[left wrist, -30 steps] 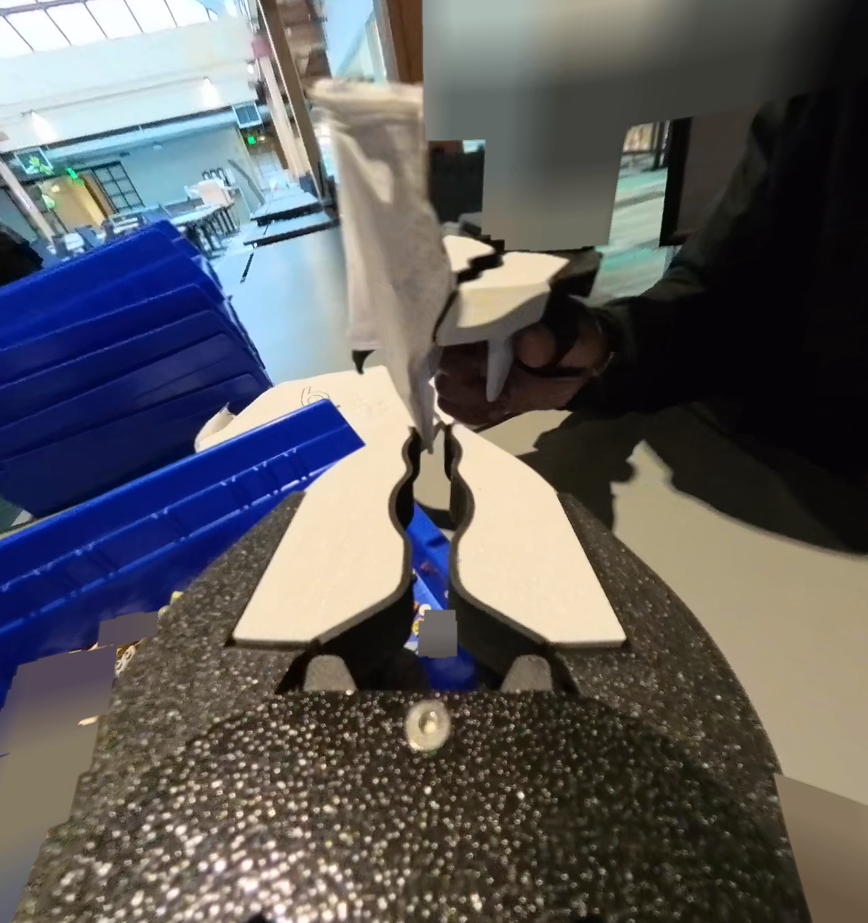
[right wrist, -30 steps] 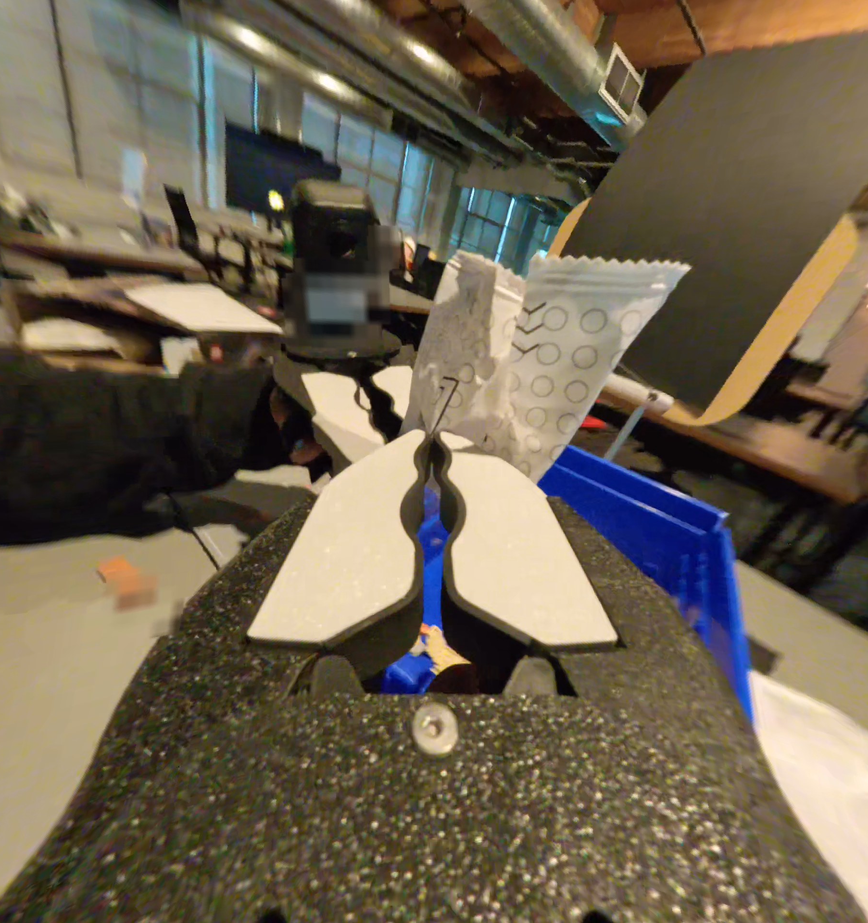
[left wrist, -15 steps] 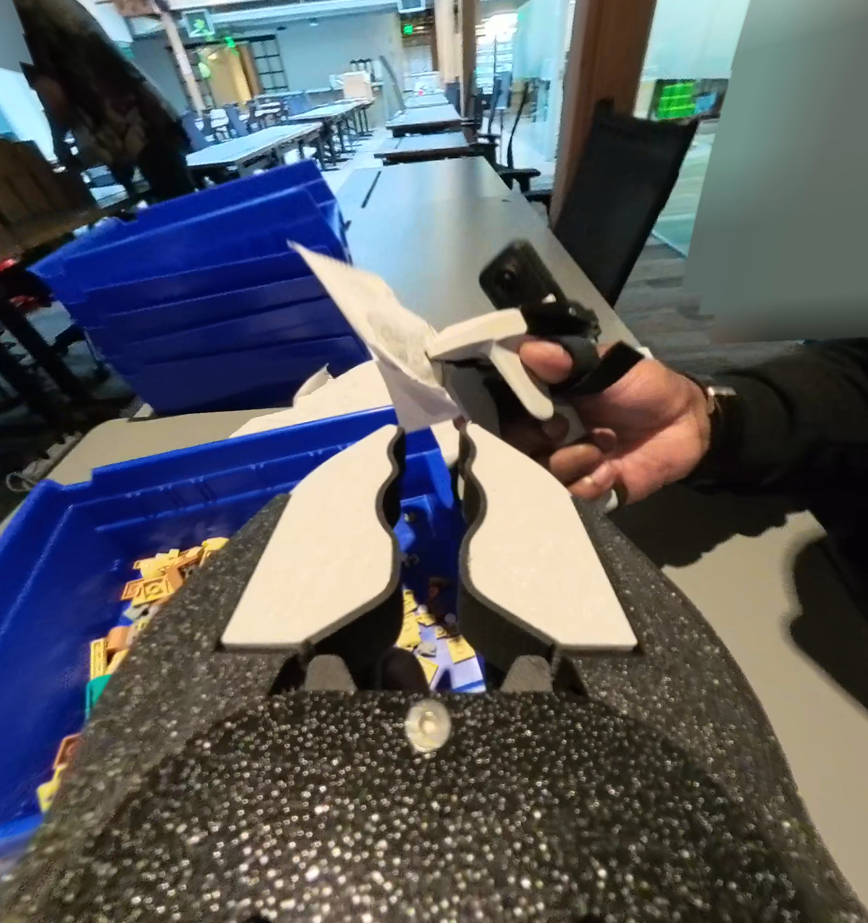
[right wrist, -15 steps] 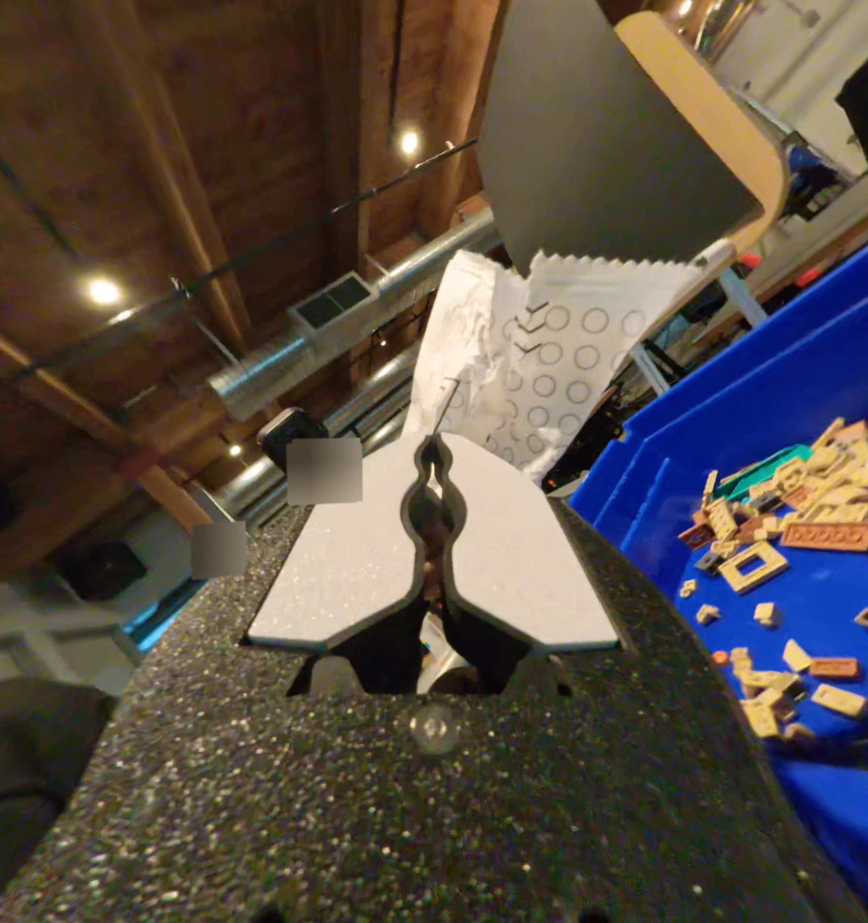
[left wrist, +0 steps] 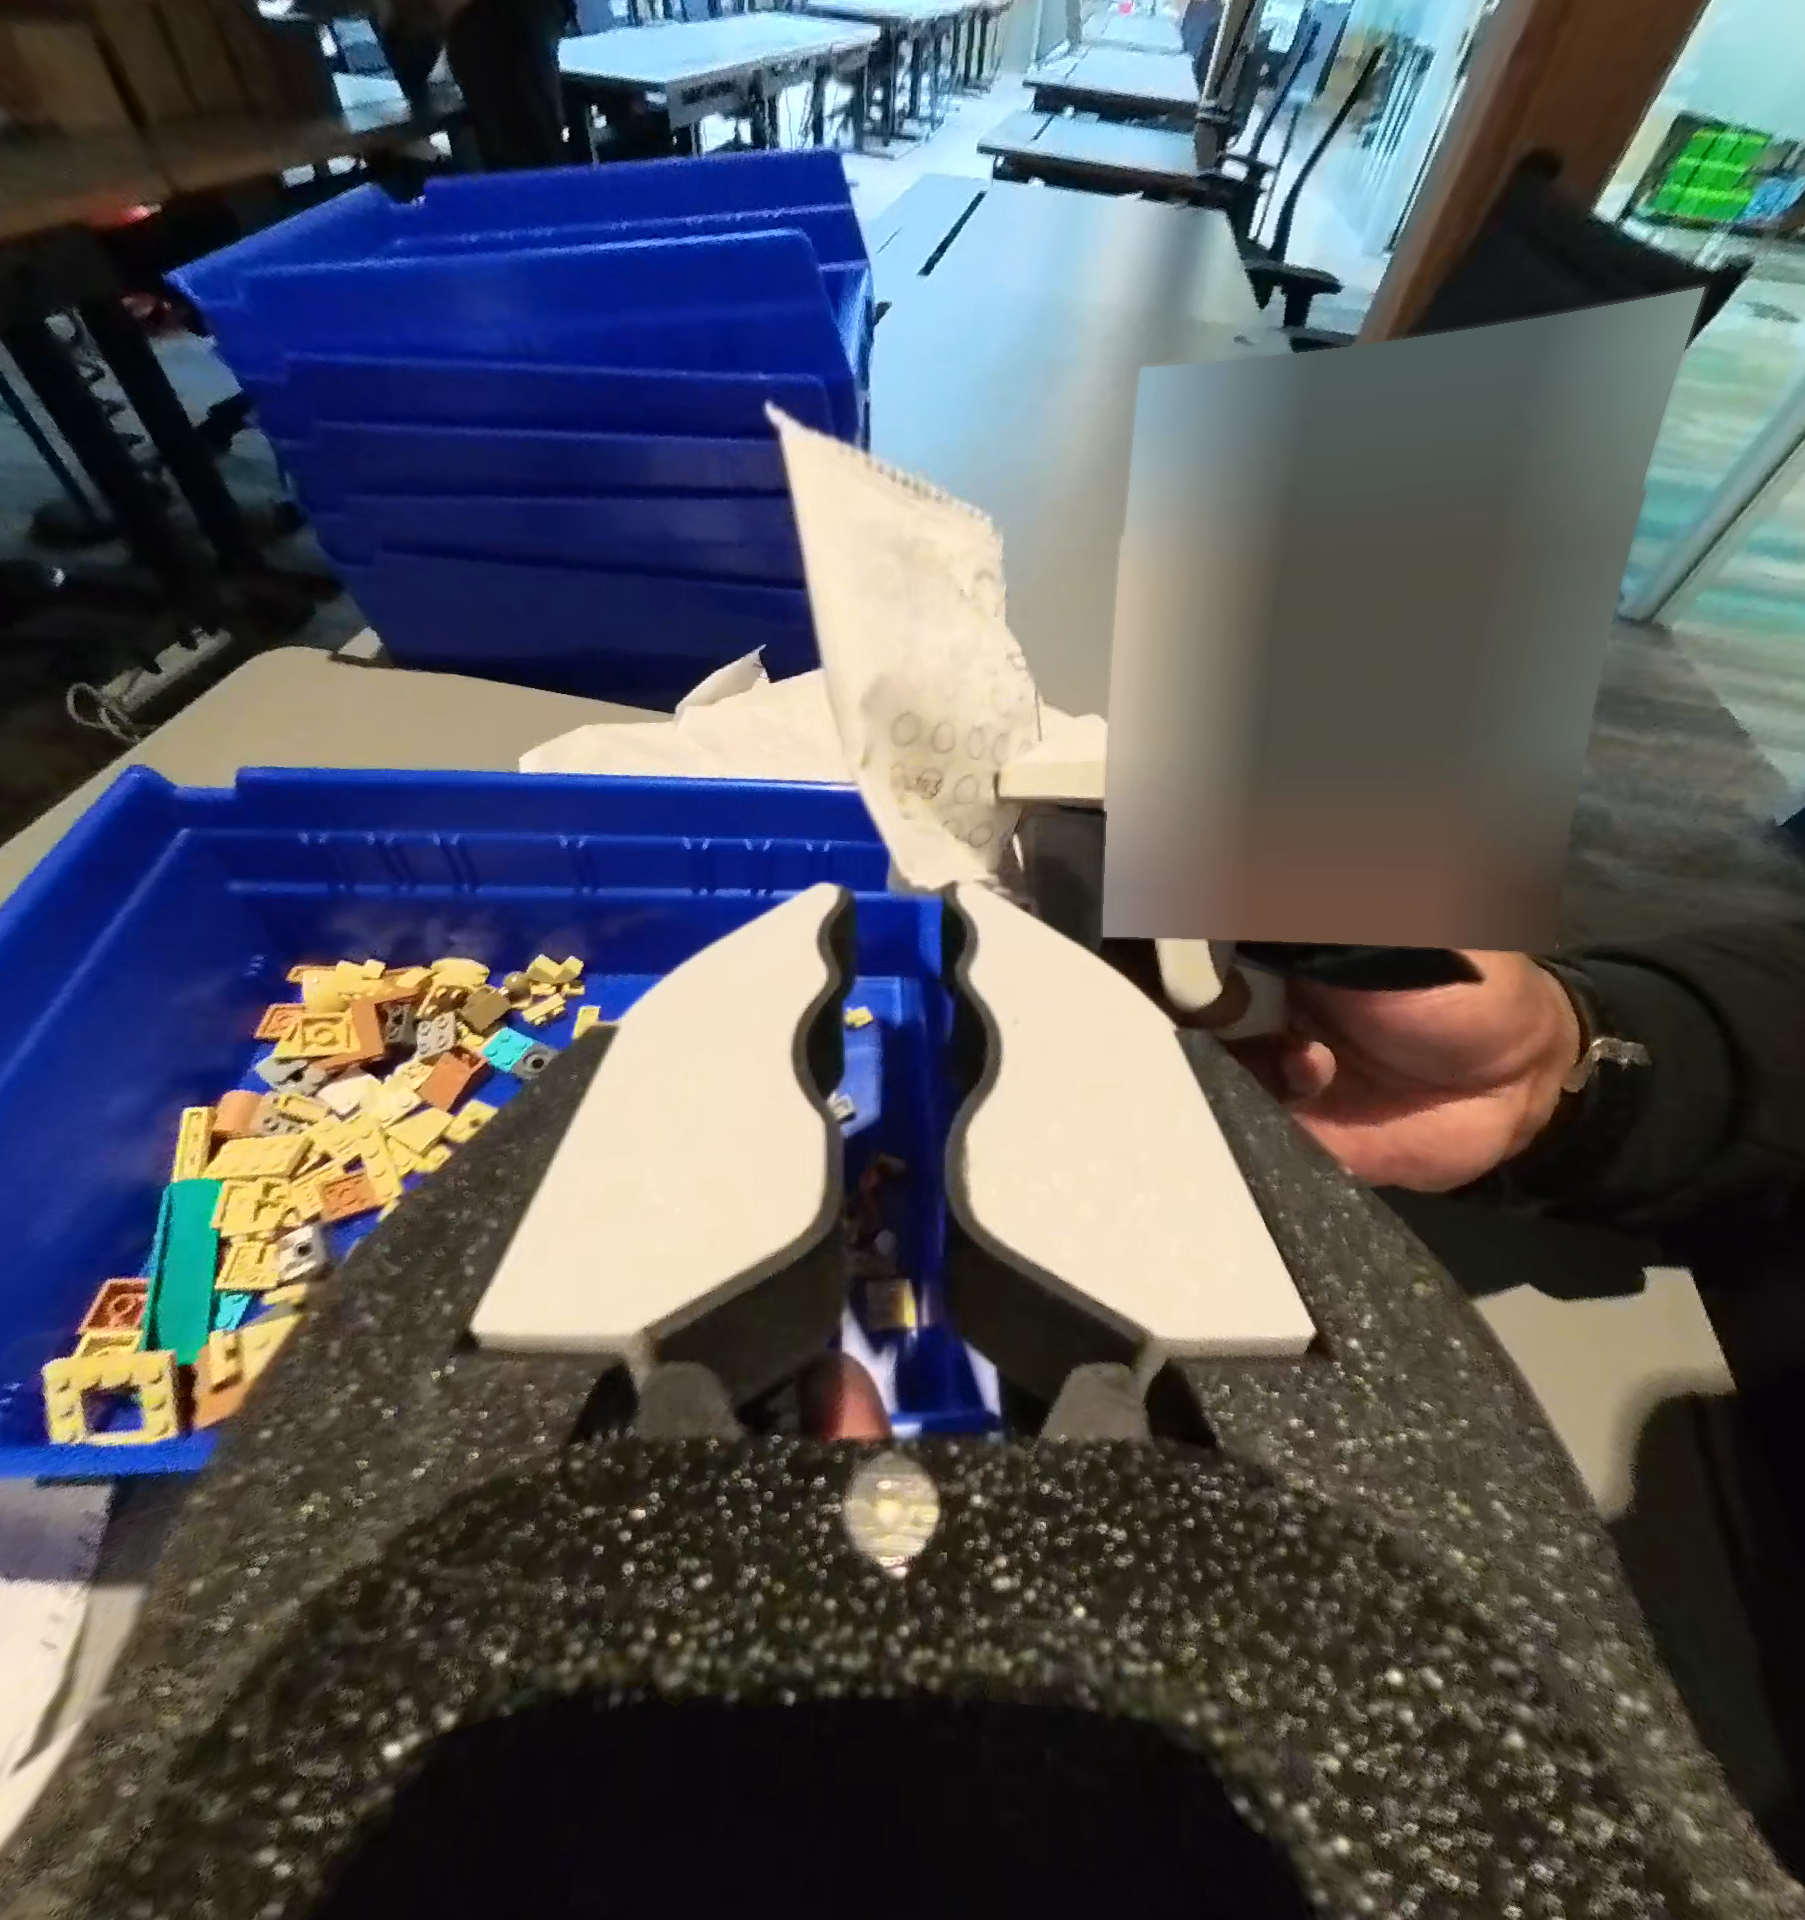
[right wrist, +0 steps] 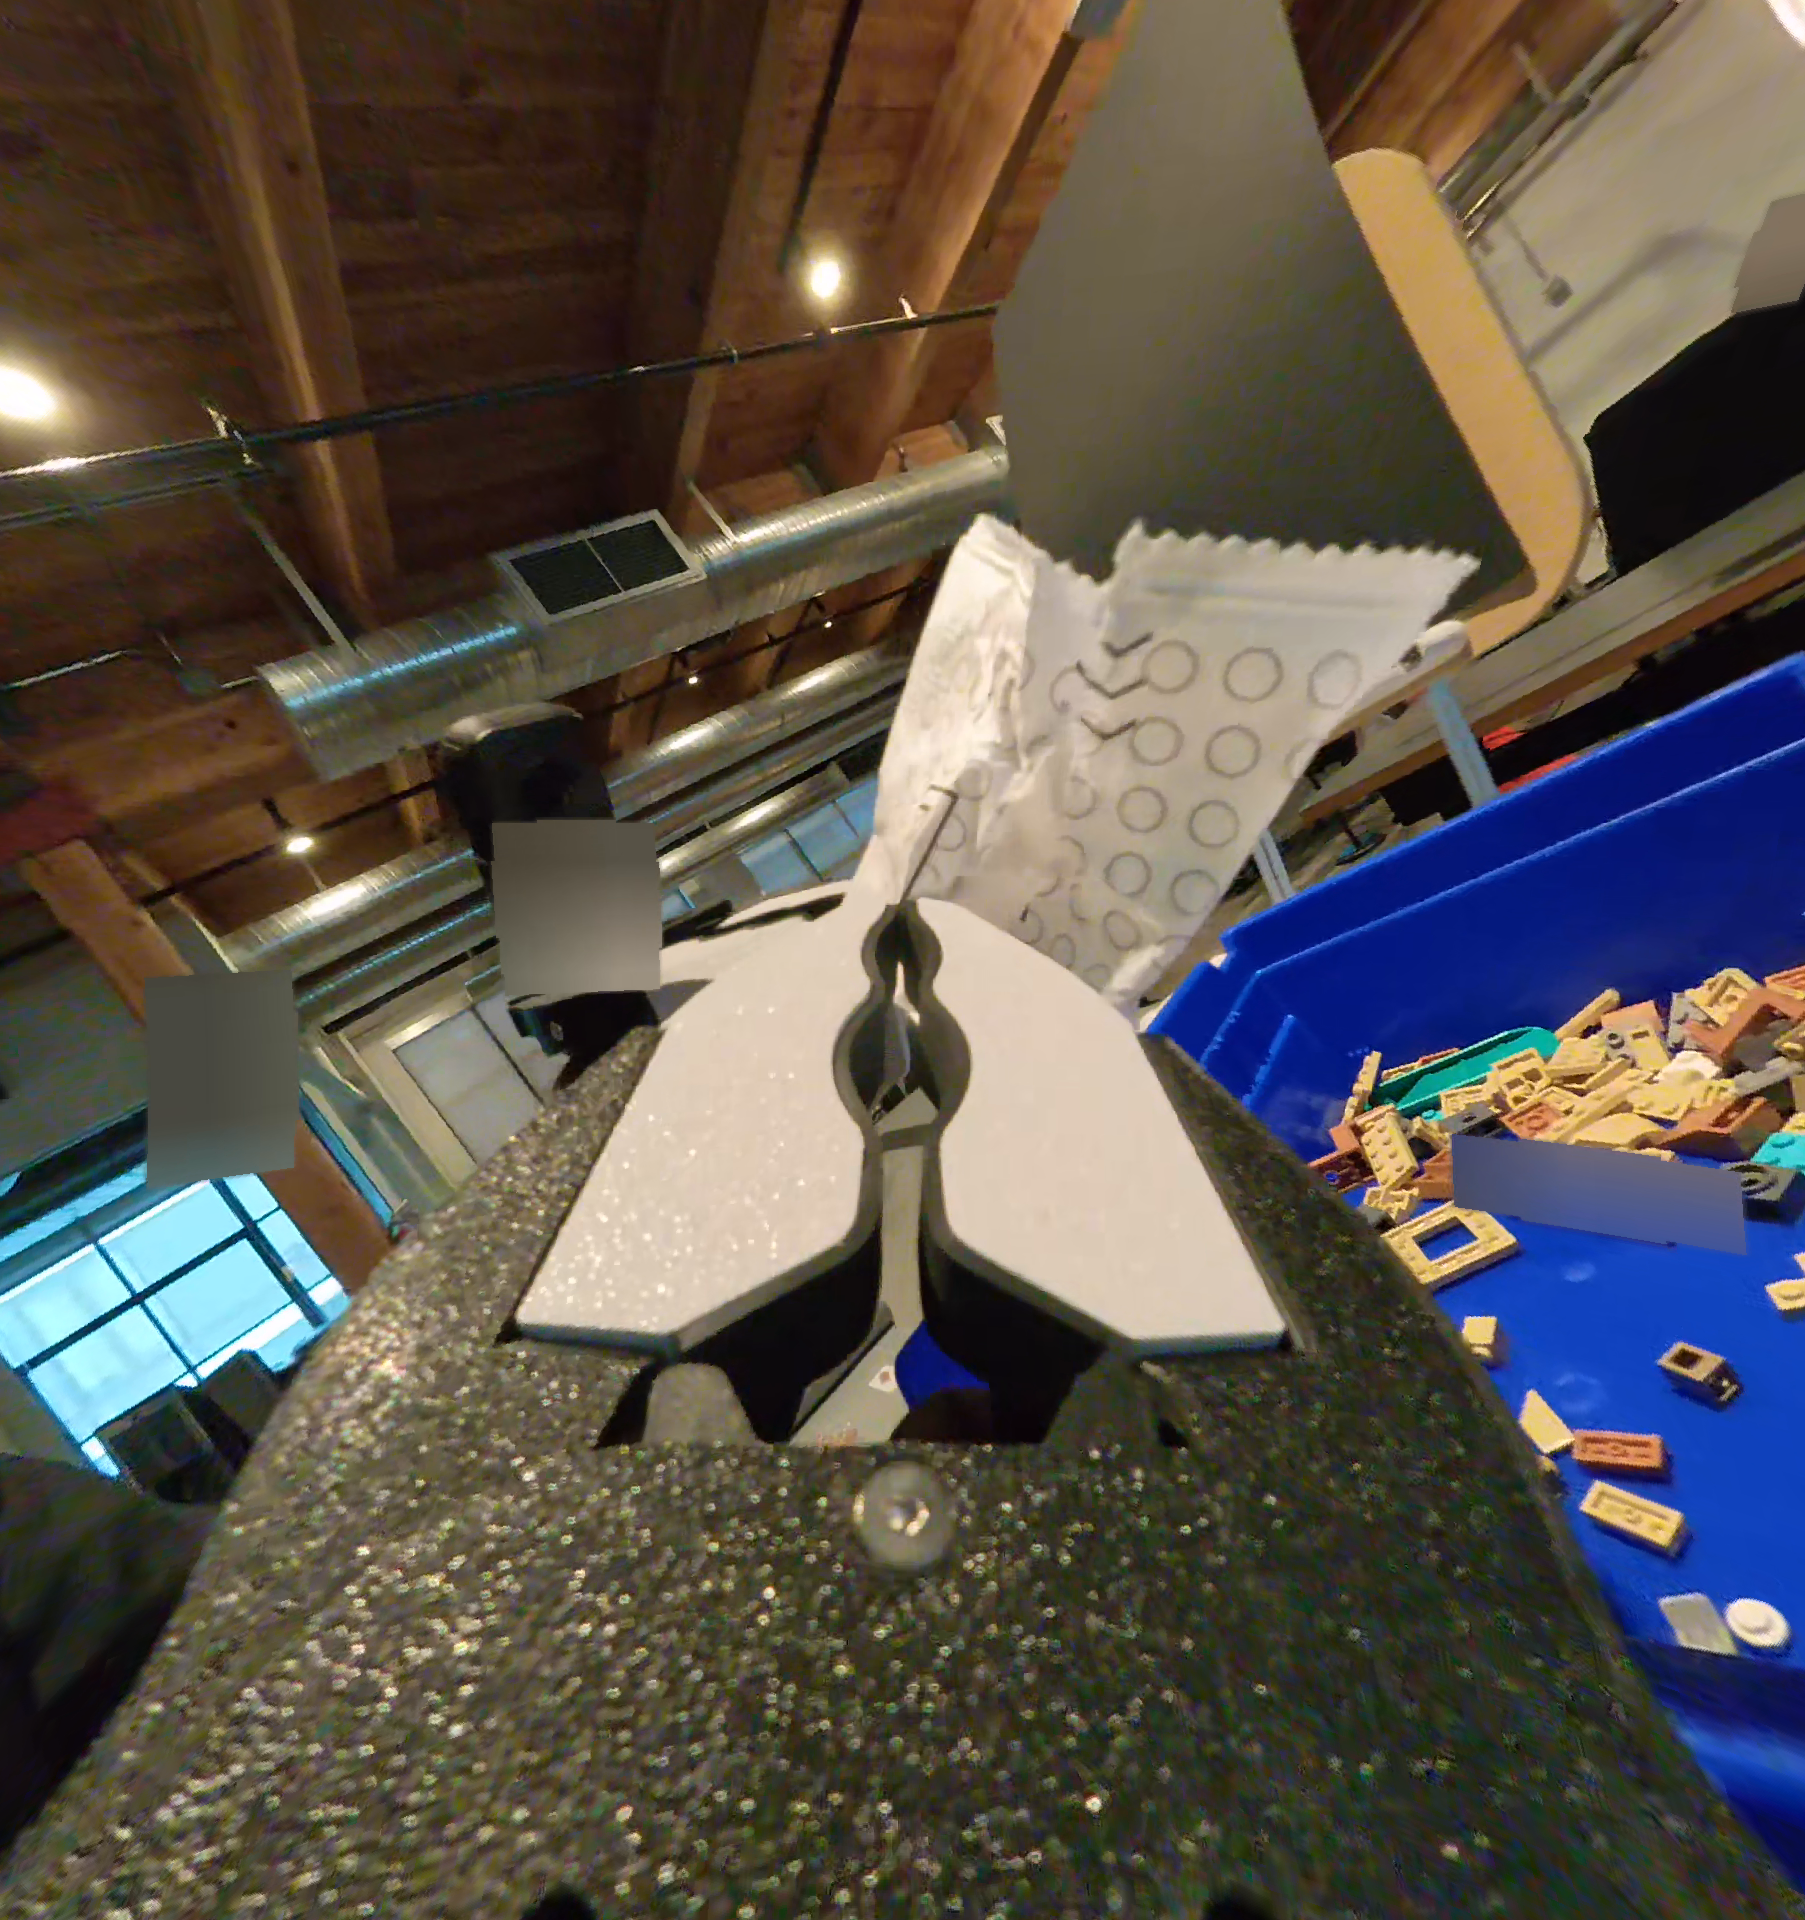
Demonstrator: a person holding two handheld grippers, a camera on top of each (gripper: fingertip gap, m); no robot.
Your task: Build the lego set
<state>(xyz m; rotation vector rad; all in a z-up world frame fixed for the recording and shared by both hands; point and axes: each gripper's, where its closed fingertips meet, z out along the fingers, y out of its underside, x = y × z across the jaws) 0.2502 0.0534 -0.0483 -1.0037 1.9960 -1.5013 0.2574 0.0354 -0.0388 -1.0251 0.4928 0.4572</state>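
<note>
Left wrist view angled down over blue bin (left wrist: 98, 997), close, right wrist view tilted up toward ceiling, both sharing bin (right wrist: 1500, 914) and white bag (left wrist: 919, 665) (right wrist: 1137, 748)

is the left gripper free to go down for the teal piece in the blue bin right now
Probably yes. The left gripper is open and empty above the blue bin, and the teal piece lies exposed among loose bricks. The paper bag is pinched in the right gripper, off to the side.
</note>
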